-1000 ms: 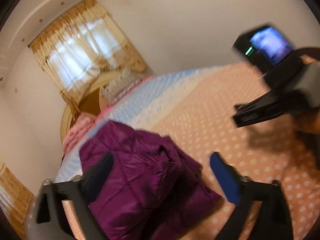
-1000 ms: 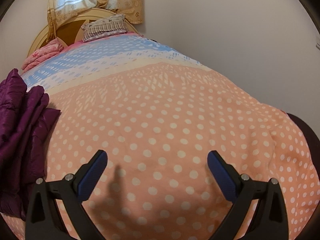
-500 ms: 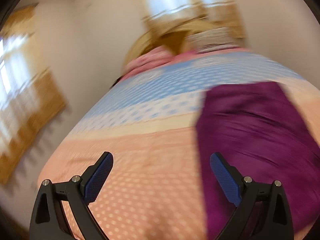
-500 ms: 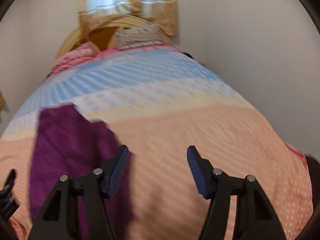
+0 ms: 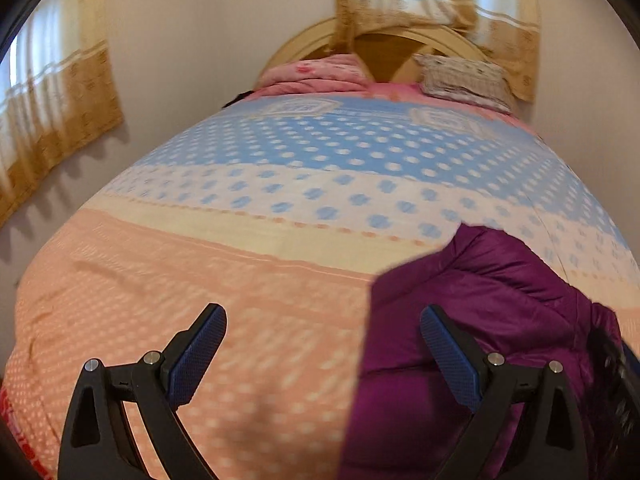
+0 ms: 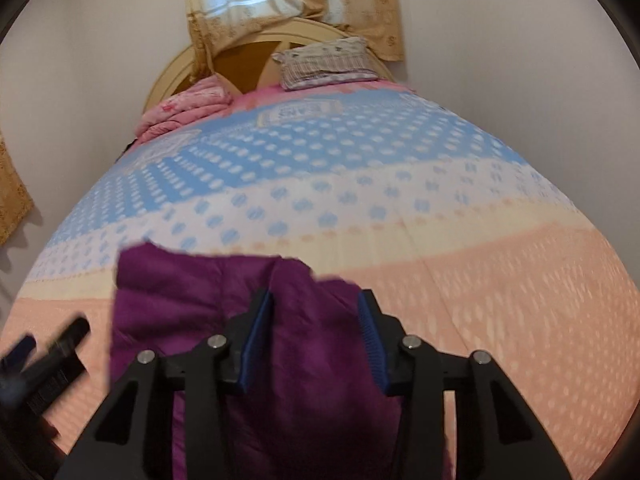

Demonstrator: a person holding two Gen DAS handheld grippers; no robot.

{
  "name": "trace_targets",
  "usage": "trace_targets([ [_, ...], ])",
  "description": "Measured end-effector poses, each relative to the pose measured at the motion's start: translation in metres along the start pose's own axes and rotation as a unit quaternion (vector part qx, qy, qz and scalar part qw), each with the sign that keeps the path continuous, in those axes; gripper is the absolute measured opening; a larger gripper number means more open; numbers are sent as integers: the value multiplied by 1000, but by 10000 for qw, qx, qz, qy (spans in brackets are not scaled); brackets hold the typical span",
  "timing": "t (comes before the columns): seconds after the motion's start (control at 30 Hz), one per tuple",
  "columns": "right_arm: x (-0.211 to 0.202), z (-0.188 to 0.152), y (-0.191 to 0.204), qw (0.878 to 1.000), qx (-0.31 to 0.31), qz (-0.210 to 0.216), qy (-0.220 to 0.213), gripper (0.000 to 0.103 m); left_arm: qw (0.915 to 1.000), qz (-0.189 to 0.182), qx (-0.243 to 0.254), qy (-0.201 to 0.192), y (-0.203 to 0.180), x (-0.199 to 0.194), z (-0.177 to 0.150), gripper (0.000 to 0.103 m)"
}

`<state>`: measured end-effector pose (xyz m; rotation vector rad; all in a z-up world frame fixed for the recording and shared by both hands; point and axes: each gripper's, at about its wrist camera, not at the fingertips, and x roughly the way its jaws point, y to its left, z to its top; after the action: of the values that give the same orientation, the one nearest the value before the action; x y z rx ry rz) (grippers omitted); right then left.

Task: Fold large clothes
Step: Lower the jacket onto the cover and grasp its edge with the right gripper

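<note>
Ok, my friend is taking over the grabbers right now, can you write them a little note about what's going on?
Left gripper: open, nothing between its fingers, over the bedspread just left of the jacket.
Right gripper: jaws closing, with a fold of the jacket between them; I cannot tell if the pads are pressing it yet.
The purple jacket lies bunched on the orange part of the bed, between the two grippers.
Done: nothing folded that I can see.
Left: finish the right grip, take another part with the left, spread the jacket flat, then fold it.
</note>
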<state>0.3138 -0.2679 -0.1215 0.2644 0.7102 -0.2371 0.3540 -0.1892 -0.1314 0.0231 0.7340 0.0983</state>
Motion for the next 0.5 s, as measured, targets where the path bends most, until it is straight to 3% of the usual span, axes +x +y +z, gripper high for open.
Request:
trace_targets([
  [0.17, -1, -27, -36, 9994, 336, -130, 10, 46, 9971, 212, 660, -309, -52, 0, -23, 98],
  [0.5, 5, -34, -47, 9989, 457, -95, -29, 50, 9975, 241, 618, -239, -63, 24, -30, 100],
])
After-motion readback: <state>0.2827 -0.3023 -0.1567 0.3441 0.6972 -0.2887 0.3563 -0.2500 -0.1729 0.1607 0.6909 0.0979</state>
